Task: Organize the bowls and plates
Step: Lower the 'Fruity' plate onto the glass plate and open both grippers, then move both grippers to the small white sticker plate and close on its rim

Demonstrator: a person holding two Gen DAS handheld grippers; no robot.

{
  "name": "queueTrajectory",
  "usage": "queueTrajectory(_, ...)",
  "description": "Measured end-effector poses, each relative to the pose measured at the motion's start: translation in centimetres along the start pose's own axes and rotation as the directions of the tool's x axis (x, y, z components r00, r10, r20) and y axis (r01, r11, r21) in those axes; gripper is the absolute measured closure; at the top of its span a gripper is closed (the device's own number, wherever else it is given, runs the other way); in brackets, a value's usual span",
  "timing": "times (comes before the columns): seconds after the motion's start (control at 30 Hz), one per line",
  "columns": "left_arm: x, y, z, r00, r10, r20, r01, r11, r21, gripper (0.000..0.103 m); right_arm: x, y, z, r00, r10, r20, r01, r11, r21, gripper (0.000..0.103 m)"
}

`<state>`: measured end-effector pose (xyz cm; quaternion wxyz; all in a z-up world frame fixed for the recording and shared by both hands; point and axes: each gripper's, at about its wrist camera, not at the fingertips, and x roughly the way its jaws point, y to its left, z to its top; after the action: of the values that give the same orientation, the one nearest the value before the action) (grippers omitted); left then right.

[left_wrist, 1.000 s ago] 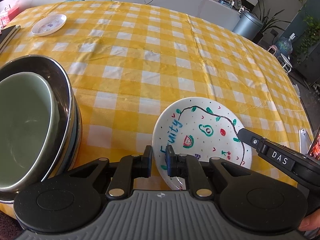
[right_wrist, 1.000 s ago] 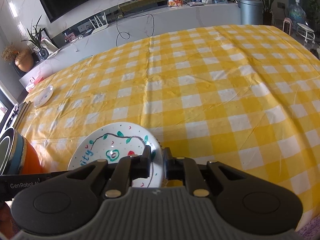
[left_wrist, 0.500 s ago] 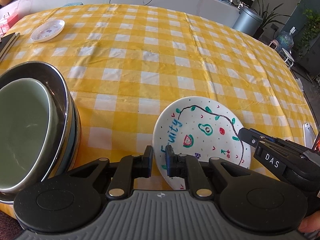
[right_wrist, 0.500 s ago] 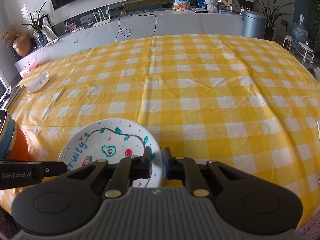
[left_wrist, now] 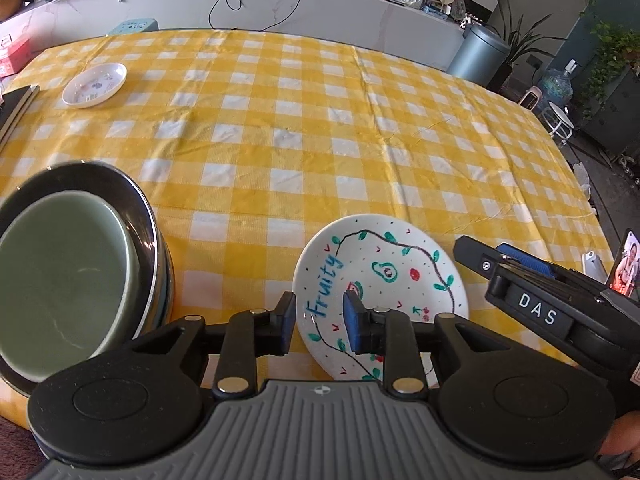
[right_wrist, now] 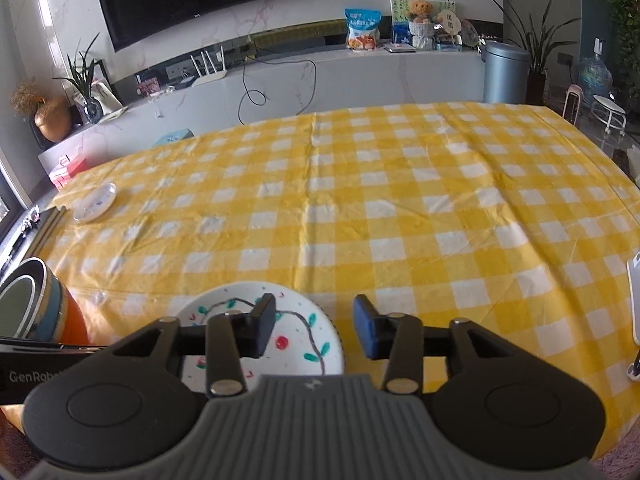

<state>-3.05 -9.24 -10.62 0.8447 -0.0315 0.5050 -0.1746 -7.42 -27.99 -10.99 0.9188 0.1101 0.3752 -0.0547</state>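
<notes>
A white "Fruity" plate (left_wrist: 380, 276) with fruit drawings lies flat on the yellow checked tablecloth near the front edge; it also shows in the right wrist view (right_wrist: 296, 328). My left gripper (left_wrist: 319, 322) is open, its jaws straddling the plate's left rim without clamping it. My right gripper (right_wrist: 314, 330) is open above the plate's right rim and shows as a black arm in the left wrist view (left_wrist: 532, 300). A stack of bowls (left_wrist: 72, 276), a pale green one on top, stands at the left and also shows in the right wrist view (right_wrist: 32, 308).
A small white saucer (left_wrist: 95, 85) lies at the far left of the table, also in the right wrist view (right_wrist: 95, 202). Dark flat items (left_wrist: 14, 110) lie at the left edge. A phone (left_wrist: 626, 262) stands at the right edge.
Both grippers have opened and let go of the plate, which now lies flat on the cloth. Both grippers have pulled back and up a little.
</notes>
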Motion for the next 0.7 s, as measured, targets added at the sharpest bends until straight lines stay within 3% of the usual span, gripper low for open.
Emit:
queueTrajectory(0.17,-1.8,0.7,1.1,1.000,0.005,0.018,-0.005,1.000,0.018,0.068,-0.5,0.9,0.7,1.000,0.011,0.011,-0.011,1.000,-0.004,0.042)
queueTrajectory(0.3,-3.1,1.9,2.0,0.999,0.022,0.036,-0.022,1.000,0.012,0.067,-0.1,2.2,1.4,1.000,0.003,-0.011,-0.004,1.000,-0.019,0.041)
queueTrajectory(0.4,-3.9,3.2,2.7,0.998,0.034,0.049,-0.034,0.999,-0.008,0.066,0.4,3.5,1.8,0.999,-0.006,-0.041,0.005,1.000,-0.027,0.028)
queueTrajectory(0.7,-6.3,9.0,5.3,0.990,0.078,0.122,-0.067,0.994,-0.090,0.065,2.3,7.3,3.6,0.997,0.031,-0.065,-0.034,0.998,-0.045,0.028)
